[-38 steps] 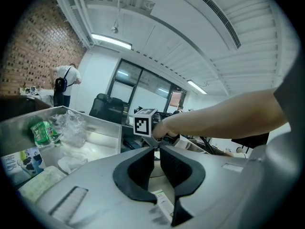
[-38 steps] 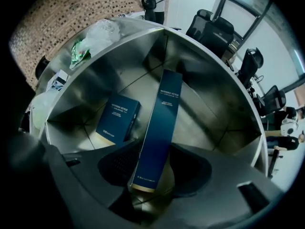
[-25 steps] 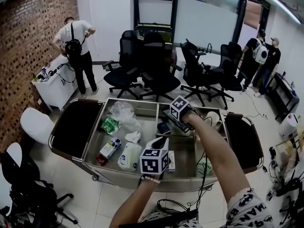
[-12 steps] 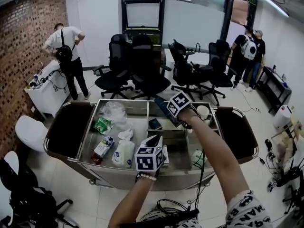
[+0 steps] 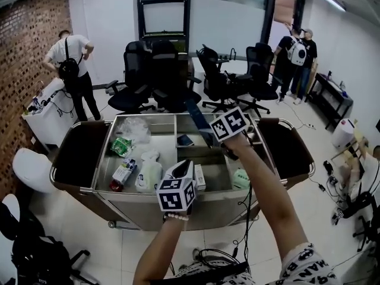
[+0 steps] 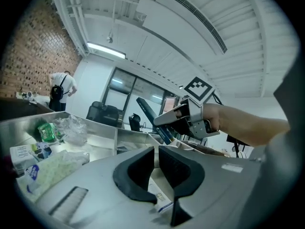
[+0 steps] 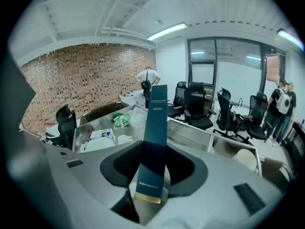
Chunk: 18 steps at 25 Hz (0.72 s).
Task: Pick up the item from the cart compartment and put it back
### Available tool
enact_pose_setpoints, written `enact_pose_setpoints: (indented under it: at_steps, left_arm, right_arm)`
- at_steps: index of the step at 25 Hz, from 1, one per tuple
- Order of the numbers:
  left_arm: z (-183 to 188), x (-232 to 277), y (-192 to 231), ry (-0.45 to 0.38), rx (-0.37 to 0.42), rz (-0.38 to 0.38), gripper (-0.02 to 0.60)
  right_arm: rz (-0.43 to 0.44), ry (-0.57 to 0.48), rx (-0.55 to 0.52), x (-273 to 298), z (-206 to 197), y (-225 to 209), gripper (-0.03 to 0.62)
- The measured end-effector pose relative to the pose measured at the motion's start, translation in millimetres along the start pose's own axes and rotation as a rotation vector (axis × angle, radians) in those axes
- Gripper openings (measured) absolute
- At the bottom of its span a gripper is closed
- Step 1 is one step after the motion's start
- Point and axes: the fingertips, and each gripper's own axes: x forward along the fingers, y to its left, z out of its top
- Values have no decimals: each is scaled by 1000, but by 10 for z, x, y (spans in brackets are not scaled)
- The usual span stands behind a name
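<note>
box [image 7: 156, 113], blue, clamped in right gripper [image 7: 154, 156] above cart [image 5: 142, 209]; left gripper [image 6: 156, 162] seemingly closed

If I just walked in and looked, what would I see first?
Probably the long dark-blue box, pinched in the right gripper and held above the shiny metal cart. Next you'd spot the cart's left compartment, crowded with a green packet and crumpled clear plastic. Behind the cart stand black office chairs, with a brick wall at the left.
</note>
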Motion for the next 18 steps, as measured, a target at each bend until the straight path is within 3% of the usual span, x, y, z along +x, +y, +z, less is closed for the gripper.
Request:
enact_pose_setpoints:
  at_steps: [7,18]
  left_arm:
    - [-15,-418,-90,-62,-32,-13,26]
    - [-242,-941,-554,-105,9,-22,3]
  right_arm:
    - [47,-197,77,-712,-431,611,168]
    - [57,-442,147,-1627,-1233,1049,167]
